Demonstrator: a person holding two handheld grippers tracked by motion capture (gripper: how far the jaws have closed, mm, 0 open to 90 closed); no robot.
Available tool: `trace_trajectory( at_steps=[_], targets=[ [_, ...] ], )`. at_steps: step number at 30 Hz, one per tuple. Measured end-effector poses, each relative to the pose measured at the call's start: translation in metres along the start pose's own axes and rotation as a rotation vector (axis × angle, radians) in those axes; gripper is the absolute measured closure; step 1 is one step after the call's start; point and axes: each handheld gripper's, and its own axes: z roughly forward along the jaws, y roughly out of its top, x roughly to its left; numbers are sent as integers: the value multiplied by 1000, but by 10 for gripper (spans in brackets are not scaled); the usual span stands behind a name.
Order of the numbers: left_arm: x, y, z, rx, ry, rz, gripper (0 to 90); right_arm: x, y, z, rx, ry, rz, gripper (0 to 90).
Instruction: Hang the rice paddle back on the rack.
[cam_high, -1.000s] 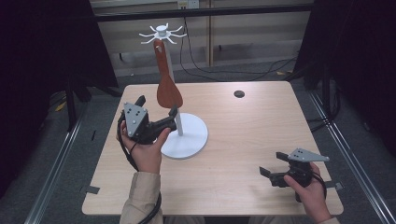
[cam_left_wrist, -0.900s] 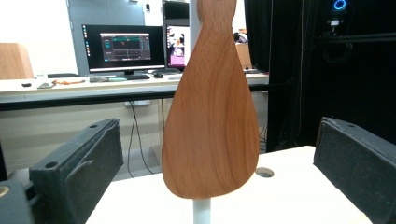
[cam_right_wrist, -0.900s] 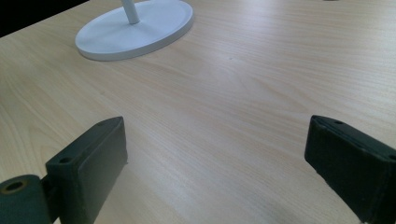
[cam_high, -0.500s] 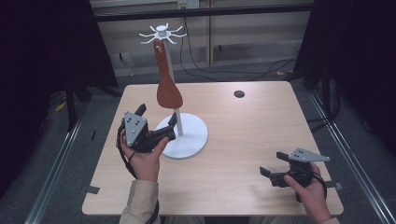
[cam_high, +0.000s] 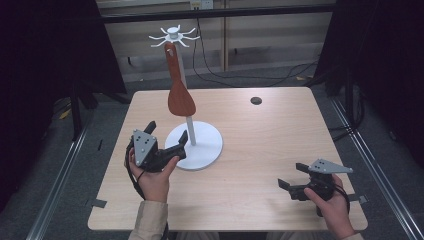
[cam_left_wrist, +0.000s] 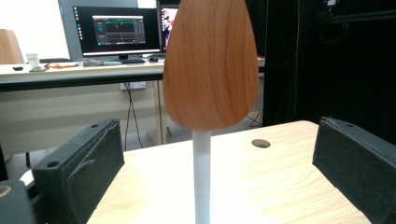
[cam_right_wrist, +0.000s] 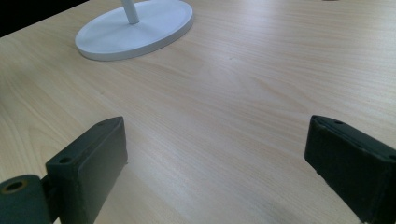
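Observation:
A white stand with a round base (cam_high: 202, 150) and a thin pole (cam_left_wrist: 201, 177) rises from the table, with a ring of hooks (cam_high: 174, 35) at its top. A brown wooden spatula (cam_high: 179, 95) hangs from one hook, blade down. My left gripper (cam_high: 167, 134) sits just left of the base, open and empty. It faces the pole and the spatula blade (cam_left_wrist: 210, 70), which stand beyond its jaws, and its fingertips (cam_left_wrist: 105, 140) are wide apart. Near the front right edge my right gripper (cam_high: 292, 176) is open over bare wood, pointing toward the base (cam_right_wrist: 135, 28).
A small dark round disc (cam_high: 256, 100) lies at the back right of the light wooden table (cam_high: 260, 140). Cables run over the floor behind the table, and metal rails run along both sides. A desk with monitors (cam_left_wrist: 116, 30) stands far behind.
My left gripper has drawn back a little from the stand's pole, toward the person. The right gripper and the spatula have stayed still.

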Motion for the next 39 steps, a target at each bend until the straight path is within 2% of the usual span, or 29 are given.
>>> trace_trajectory(
  at_steps=[1,2,5,8,14,18,20,24,31,32,33,35,36,39],
  targets=[
    [1,-2,-1,4,2,12,21,0,0,0,-1,2,-1,54],
    [1,-4,-1,8,3,4,22,0,0,0,0,2,0,54],
    [3,-9,-4,23,4,10,23,1,0,0,0,4,-2,54],
    [5,-16,-4,36,10,-8,23,1,0,1,-1,3,-1,54],
    [8,-29,-6,63,10,-3,23,1,-1,1,4,3,-1,54],
    [8,-36,-6,79,6,-14,23,1,-1,1,4,4,-2,54],
    [8,-40,-6,88,9,2,23,1,-1,2,5,5,-2,54],
    [10,-48,-5,105,8,1,23,1,-1,1,5,3,-4,54],
    [12,-58,-6,143,-21,0,23,1,0,1,4,6,-3,55],
    [11,-59,-5,145,-19,-14,23,1,0,1,4,7,-3,55],
    [12,-60,-5,152,-25,-4,23,1,0,1,4,7,-5,55],
    [12,-62,-5,170,-38,-10,33,1,0,1,5,5,-7,55],
    [12,-65,-4,196,-45,-1,33,1,0,1,4,5,-7,54],
    [12,-68,-4,214,-47,-10,33,1,0,1,3,6,-9,55]
  ],
)
